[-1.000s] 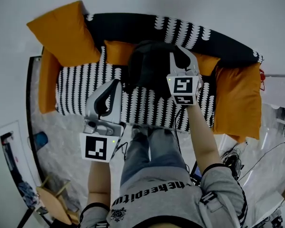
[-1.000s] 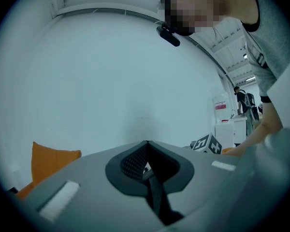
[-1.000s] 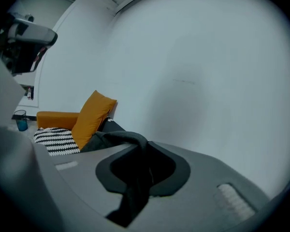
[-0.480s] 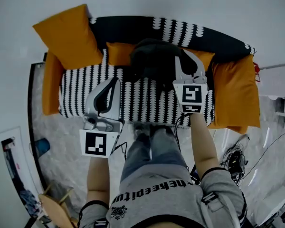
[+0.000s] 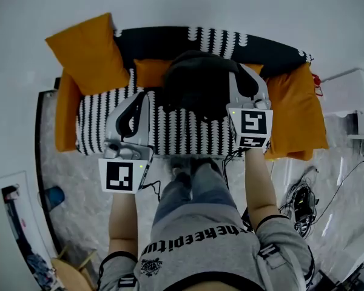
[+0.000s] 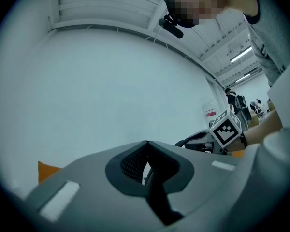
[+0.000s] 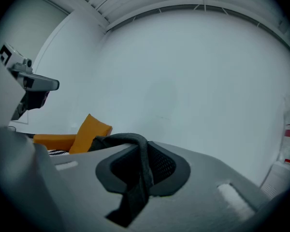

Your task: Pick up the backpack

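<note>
The black backpack (image 5: 197, 90) hangs above the black-and-white striped sofa (image 5: 106, 123), in front of the person. My right gripper (image 5: 238, 73) is at the bag's right side, shut on a dark webbing strap (image 7: 135, 141) that arches over its jaws (image 7: 142, 151). My left gripper (image 5: 144, 97) is level beside the bag's left edge. Its jaws (image 6: 146, 151) are closed to a thin slit, and I cannot tell whether anything is pinched there. The right gripper's marker cube (image 6: 227, 129) shows in the left gripper view.
Orange cushions lie at the sofa's left (image 5: 88, 53) and right (image 5: 294, 111) ends, and another (image 5: 150, 71) behind the bag. The person's legs (image 5: 188, 187) stand against the sofa front. Cables (image 5: 303, 202) trail on the marble floor at right, near a white unit (image 5: 352, 93).
Both grippers have risen. The backpack has come up with the right gripper and looks larger over the seat. The left gripper has kept alongside it.
</note>
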Available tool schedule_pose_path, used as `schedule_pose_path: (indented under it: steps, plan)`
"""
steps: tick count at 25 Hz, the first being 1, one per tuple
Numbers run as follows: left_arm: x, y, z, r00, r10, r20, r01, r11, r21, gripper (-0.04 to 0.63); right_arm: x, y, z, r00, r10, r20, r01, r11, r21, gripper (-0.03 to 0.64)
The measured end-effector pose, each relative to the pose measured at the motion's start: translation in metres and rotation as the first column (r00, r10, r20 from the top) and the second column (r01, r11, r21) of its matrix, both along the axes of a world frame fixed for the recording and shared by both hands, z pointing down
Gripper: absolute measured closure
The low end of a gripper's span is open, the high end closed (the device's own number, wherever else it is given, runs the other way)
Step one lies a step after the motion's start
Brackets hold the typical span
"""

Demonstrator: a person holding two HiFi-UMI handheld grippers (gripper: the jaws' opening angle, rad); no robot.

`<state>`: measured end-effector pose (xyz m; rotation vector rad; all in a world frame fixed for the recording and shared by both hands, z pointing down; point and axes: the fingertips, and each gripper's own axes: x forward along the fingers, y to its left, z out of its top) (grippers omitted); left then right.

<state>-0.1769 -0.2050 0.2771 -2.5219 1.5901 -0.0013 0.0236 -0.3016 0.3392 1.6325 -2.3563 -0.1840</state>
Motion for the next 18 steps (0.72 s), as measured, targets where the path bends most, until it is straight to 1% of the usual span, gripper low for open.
schedule_pose_path:
  steps: [3, 6, 9, 12, 18]
  plan:
    - [0.0, 0.011, -0.009, 1.0, 0.014, -0.016, -0.014, 1.0, 0.023, 0.575, 0.004, 0.017, -0.009, 1.0, 0.02, 0.015, -0.02, 1.0, 0.002, 0.577]
    - [0.0, 0.022, -0.015, 1.0, 0.029, 0.007, -0.029, 0.999, 0.038, 0.575, 0.006, 0.035, -0.017, 0.999, 0.037, 0.028, -0.038, 0.999, 0.005, 0.575]
    - [0.0, 0.035, -0.024, 0.999, 0.04, -0.01, -0.039, 0.997, 0.061, 0.575, 0.007, 0.054, -0.024, 0.998, 0.054, 0.038, -0.054, 0.998, 0.011, 0.575]
    - [-0.001, 0.047, -0.029, 0.999, 0.043, 0.014, -0.044, 0.997, 0.07, 0.575, 0.01, 0.072, -0.031, 0.996, 0.072, 0.048, -0.073, 0.997, 0.022, 0.575]
    - [-0.002, 0.067, -0.039, 0.998, 0.064, 0.012, -0.065, 0.993, 0.098, 0.575, 0.016, 0.102, -0.046, 0.993, 0.1, 0.062, -0.103, 0.994, 0.045, 0.575]
